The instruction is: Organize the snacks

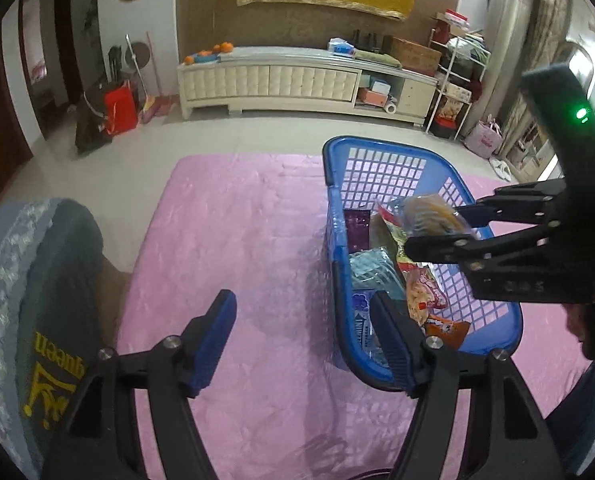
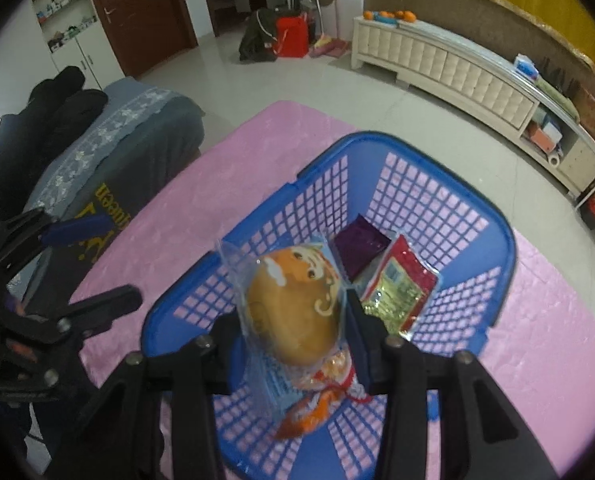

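Wrapped bun [image 2: 293, 308] is clamped upright in the right gripper [image 2: 297, 344], directly above the blue basket [image 2: 493, 216]; packets lie just below. Left gripper [image 1: 305, 344] is spread, empty, beside the basket over the pink desk [image 1: 237, 220].

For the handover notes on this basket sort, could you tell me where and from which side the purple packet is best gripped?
Grip the purple packet by its raised upper edge, coming from above. It leans on the far wall of the blue basket, so that edge looks free, while the red-and-gold packet crowds one side. The open left gripper would probably suit; the right gripper holds the bun packet.
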The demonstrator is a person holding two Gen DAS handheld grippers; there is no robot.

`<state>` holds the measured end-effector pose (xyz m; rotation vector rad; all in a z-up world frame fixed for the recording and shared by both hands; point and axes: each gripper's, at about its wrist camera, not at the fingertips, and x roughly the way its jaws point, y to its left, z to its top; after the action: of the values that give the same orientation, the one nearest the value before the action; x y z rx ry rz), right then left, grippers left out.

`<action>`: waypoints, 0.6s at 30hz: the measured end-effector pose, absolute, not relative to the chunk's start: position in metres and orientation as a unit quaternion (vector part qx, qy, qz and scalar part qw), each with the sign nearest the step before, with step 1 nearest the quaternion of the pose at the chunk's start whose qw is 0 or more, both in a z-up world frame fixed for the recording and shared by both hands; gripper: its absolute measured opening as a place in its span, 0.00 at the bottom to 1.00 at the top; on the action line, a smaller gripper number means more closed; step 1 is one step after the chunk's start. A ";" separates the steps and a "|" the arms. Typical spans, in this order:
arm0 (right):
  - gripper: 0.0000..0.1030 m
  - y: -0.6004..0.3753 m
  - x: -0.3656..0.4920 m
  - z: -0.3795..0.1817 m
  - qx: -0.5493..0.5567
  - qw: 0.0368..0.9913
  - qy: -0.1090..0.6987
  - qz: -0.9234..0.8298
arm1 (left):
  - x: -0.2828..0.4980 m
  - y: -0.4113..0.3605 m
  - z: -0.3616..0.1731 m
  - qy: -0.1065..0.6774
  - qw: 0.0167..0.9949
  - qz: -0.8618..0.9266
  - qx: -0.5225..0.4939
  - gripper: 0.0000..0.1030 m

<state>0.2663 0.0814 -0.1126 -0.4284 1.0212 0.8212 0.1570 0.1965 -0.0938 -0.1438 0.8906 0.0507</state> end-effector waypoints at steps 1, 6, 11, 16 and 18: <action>0.46 0.085 0.267 -0.115 -0.207 0.771 0.471 0.375 | 0.160 0.199 -0.096 0.432 0.899 0.023 -0.073 0.65; 0.52 0.098 0.276 -0.126 -0.236 0.764 0.469 0.375 | 0.167 0.190 -0.102 0.423 0.905 0.014 -0.046 0.65; 0.83 0.098 0.267 -0.120 -0.267 0.774 0.438 0.371 | 0.170 0.198 -0.110 0.429 0.901 0.015 -0.067 0.65; 0.86 0.080 0.250 -0.113 -0.297 0.790 0.410 0.344 | 0.158 0.192 -0.097 0.415 0.908 0.037 -0.050 0.65; 0.87 0.068 0.242 -0.108 -0.288 0.796 0.407 0.344 | 0.151 0.188 -0.088 0.403 0.913 0.034 -0.052 0.65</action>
<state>0.2424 0.0679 -0.1080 -0.6190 0.8745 0.7396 0.1508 0.1875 -0.0881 -0.1065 0.8302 0.0706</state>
